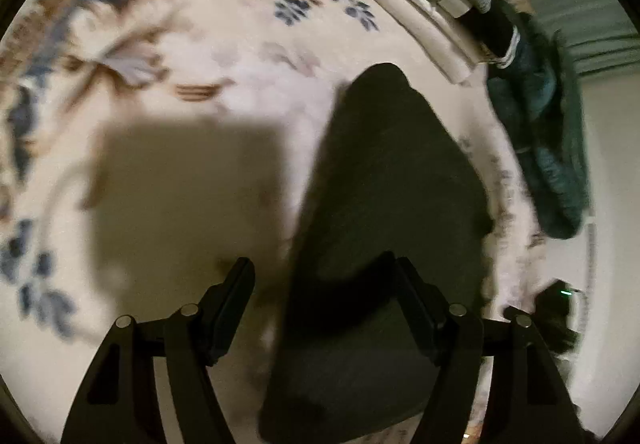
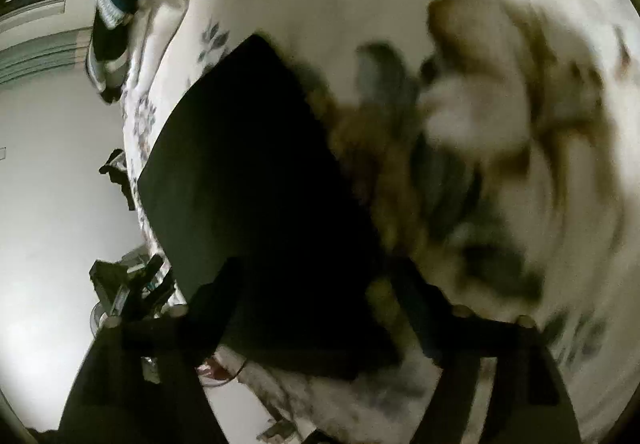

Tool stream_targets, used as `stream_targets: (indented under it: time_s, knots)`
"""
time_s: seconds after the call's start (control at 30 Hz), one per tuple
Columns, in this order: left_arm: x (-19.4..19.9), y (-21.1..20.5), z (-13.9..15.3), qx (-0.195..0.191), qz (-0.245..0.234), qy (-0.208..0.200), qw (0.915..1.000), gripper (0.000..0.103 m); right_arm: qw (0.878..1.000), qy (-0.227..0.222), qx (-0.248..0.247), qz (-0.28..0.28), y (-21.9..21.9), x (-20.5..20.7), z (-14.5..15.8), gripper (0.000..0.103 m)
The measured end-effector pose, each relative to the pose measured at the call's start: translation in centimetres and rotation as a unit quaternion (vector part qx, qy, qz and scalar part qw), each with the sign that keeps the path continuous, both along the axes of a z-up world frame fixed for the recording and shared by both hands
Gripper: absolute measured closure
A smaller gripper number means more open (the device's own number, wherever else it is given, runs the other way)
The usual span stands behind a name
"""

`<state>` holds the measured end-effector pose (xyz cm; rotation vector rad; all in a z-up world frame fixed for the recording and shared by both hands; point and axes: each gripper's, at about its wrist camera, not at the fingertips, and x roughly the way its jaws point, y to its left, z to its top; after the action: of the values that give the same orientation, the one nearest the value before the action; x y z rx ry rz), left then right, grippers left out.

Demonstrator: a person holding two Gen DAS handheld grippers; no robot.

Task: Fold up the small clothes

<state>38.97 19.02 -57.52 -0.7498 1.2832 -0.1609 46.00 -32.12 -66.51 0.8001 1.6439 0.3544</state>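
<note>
Floral bedspread [image 1: 168,44]: the biggest thing we see, a soft and creased surface; we judge a fold laid on it could slip or spring open if left unpressed.
Black garment [image 1: 384,172]: lies flat on the bedspread near its edge; we think a careless pull could drag it towards that edge.
Pile of clothes [image 1: 536,116]: well apart, at the far edge; we see little risk there.
Left gripper [image 1: 320,296]: fingers stand apart over the garment's near end, holding nothing.
Right gripper [image 2: 316,288]: fingers apart above the garment; blur hides whether they touch it.
</note>
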Motion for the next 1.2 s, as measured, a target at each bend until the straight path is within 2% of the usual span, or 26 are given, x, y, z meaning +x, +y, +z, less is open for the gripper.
stream_targets:
  time_s: [0.07, 0.1, 0.13, 0.17, 0.27, 0.33, 0.37, 0.43, 0.5, 0.53, 0.57, 0.6, 0.63, 0.67, 0.8, 0.97, 1.1, 1.2]
  knots:
    - [1.0, -0.3, -1.3, -0.034, -0.008, 0.0, 0.9994, 0.034, 0.999, 0.023, 0.035, -0.001, -0.1, 1.1, -2.8, 0.022]
    - [1.6, -0.5, -2.0, -0.054, -0.014, 0.0, 0.9985, 0.034, 0.998, 0.029, 0.053, 0.0, 0.1, 1.5, -3.9, 0.016]
    - [2.1, -0.8, -2.3, -0.066, -0.018, -0.001, 0.9977, 0.034, 0.997, 0.031, 0.077, 0.0, 0.5, 1.8, -4.6, 0.004]
    - [2.5, -1.2, -2.7, -0.077, -0.023, -0.002, 0.9967, 0.034, 0.994, 0.024, 0.104, 0.006, 1.1, 2.4, -4.9, 0.001]
    - [4.0, -2.3, -3.2, -0.09, -0.042, -0.005, 0.995, 0.034, 0.984, 0.013, 0.172, 0.034, 3.2, 2.9, -4.6, 0.002]
    - [4.6, -3.0, -3.1, -0.092, -0.053, -0.009, 0.9943, 0.032, 0.976, 0.015, 0.212, 0.047, 5.1, 2.8, -4.5, 0.007]
    - [4.8, -3.3, -3.1, -0.095, -0.055, -0.012, 0.9939, 0.032, 0.975, 0.019, 0.213, 0.064, 6.4, 2.7, -4.6, 0.007]
    - [5.2, -3.7, -3.0, -0.099, -0.063, -0.018, 0.993, 0.032, 0.979, 0.013, 0.182, 0.089, 8.4, 2.7, -4.9, 0.006]
    - [5.2, -3.7, -2.9, -0.103, -0.07, -0.03, 0.9918, 0.032, 0.981, 0.006, 0.179, 0.079, 9.4, 2.9, -4.8, 0.007]
    - [5.1, -3.8, -2.8, -0.101, -0.074, -0.039, 0.9914, 0.032, 0.981, 0.004, 0.179, 0.073, 9.4, 2.8, -4.5, 0.02]
    - [5.1, -3.8, -2.6, -0.095, -0.077, -0.045, 0.9916, 0.047, 0.983, -0.005, 0.168, 0.074, 9.5, 2.7, -4.0, 0.035]
    - [5.2, -3.9, -2.3, -0.087, -0.078, -0.049, 0.992, 0.061, 0.986, -0.009, 0.149, 0.075, 9.5, 2.3, -3.8, 0.062]
    - [5.2, -3.6, -2.0, -0.085, -0.079, -0.049, 0.9919, 0.077, 0.987, -0.007, 0.146, 0.065, 9.6, 2.2, -3.7, 0.063]
    - [5.3, -3.5, -1.7, -0.089, -0.079, -0.051, 0.9915, 0.081, 0.989, -0.008, 0.141, 0.048, 9.6, 1.8, -3.4, 0.064]
    - [5.8, -3.8, 0.7, -0.072, -0.104, -0.048, 0.9908, 0.083, 0.995, -0.026, 0.098, 0.015, 10.3, 1.0, -0.7, 0.069]
    - [8.0, -3.0, 4.7, -0.068, -0.131, -0.062, 0.9871, 0.083, 0.995, -0.057, 0.082, -0.026, 12.2, 0.3, 5.5, 0.072]
    - [11.8, -2.0, 9.8, -0.066, -0.152, -0.089, 0.9821, 0.083, 0.99, -0.097, 0.088, -0.048, 13.1, 2.5, 10.6, 0.072]
    - [15.5, -1.6, 14.2, -0.05, -0.161, -0.119, 0.9783, 0.083, 0.986, -0.131, 0.088, -0.048, 13.9, 6.1, 14.9, 0.072]
